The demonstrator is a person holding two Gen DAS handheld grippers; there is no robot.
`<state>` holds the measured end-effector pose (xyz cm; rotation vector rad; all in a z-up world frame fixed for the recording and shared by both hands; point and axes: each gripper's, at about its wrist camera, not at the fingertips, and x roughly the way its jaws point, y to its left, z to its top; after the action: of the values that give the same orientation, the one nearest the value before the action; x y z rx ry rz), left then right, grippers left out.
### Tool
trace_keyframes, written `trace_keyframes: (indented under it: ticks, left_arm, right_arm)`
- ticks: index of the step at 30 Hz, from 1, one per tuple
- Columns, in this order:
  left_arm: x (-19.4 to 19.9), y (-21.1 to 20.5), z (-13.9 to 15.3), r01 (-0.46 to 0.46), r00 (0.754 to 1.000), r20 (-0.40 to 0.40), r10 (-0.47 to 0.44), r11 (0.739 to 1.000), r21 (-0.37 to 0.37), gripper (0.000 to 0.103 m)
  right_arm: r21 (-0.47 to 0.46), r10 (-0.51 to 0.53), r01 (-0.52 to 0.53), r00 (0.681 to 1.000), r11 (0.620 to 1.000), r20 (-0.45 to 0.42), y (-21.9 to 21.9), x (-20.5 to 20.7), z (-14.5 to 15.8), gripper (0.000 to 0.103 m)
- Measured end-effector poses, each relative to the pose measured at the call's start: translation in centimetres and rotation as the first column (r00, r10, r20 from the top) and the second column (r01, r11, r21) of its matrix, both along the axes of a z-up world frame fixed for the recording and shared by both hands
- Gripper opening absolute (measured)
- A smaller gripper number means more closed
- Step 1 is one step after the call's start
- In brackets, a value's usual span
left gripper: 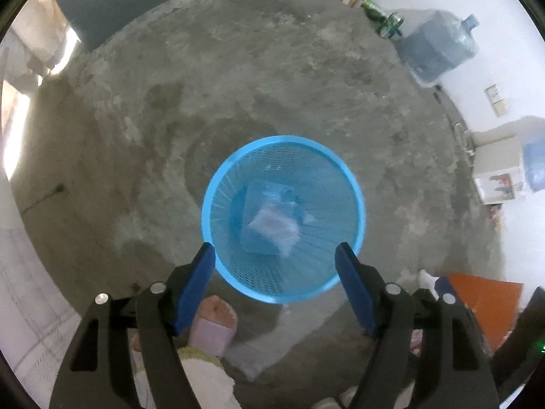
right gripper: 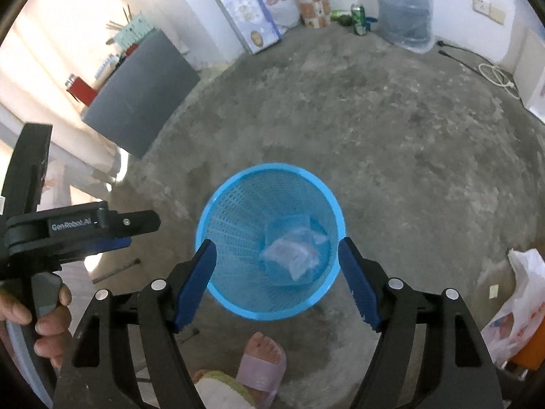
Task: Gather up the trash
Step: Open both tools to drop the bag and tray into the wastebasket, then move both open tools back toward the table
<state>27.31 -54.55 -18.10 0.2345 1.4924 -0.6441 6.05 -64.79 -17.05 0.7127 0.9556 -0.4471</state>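
Both grippers over the round blue mesh plastic bin (left gripper: pixel 283 218), jaws wide, nothing held.
Left gripper (left gripper: pixel 275 272) and right gripper (right gripper: pixel 277 269) hover above the rim; crumpled clear plastic wrapper (right gripper: pixel 294 254), probably a bag, lies on the bin's bottom.

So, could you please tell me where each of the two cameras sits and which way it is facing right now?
Left wrist: on the left gripper, looking steeply down at the blue basket with crumpled plastic inside; its own open fingers and a slippered foot show.
Right wrist: on the right gripper, looking down at the basket; its fingers, the left gripper, the hand holding it and the foot show.
Shared: basket, plastic, foot, concrete floor, water jug.
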Motion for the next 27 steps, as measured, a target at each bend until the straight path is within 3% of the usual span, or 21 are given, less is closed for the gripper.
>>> trace_keyframes:
  ticks: [3, 8, 12, 16, 19, 21, 27]
  left_arm:
    - [-0.7, 1.5, 2.5, -0.005, 1.000, -0.001, 0.005, 0.999, -0.040, 0.071]
    - [-3.8, 5.9, 10.1, 0.056, 0.997, 0.054, -0.046, 0.979, -0.197, 0.071]
    - [-7.5, 12.4, 17.1, 0.106, 0.989, 0.135, -0.063, 0.934, -0.340, 0.071]
    - [-10.6, 20.5, 21.0, 0.064, 0.984, 0.175, 0.020, 0.886, -0.459, 0.079]
    - [-12.8, 27.1, 21.9, 0.007, 0.968, 0.220, 0.122, 0.863, -0.506, 0.084]
    - [-13.8, 30.7, 21.4, -0.046, 0.954, 0.236, 0.185, 0.869, -0.493, 0.085]
    - [-16.8, 42.6, 18.5, -0.191, 0.898, 0.254, 0.359, 0.838, -0.511, 0.085]
  right_arm:
    - [-0.003, -0.006, 0.007, 0.999, 1.000, 0.034, 0.7, -2.0, 1.9, 0.071]
    - [-0.055, 0.027, -0.022, 0.996, 0.998, 0.085, 3.6, -4.7, 6.1, 0.075]
    - [-0.138, 0.096, -0.079, 0.988, 0.987, 0.123, 7.6, -6.6, 10.3, 0.084]
    - [-0.260, 0.182, -0.141, 0.973, 0.955, 0.139, 12.2, -8.0, 14.1, 0.094]
    - [-0.375, 0.235, -0.173, 0.964, 0.911, 0.126, 15.7, -8.4, 16.0, 0.095]
    - [-0.443, 0.296, -0.232, 0.952, 0.866, 0.080, 18.8, -8.0, 16.9, 0.095]
    - [-0.467, 0.401, -0.354, 0.916, 0.810, 0.001, 25.2, -6.3, 17.0, 0.095]
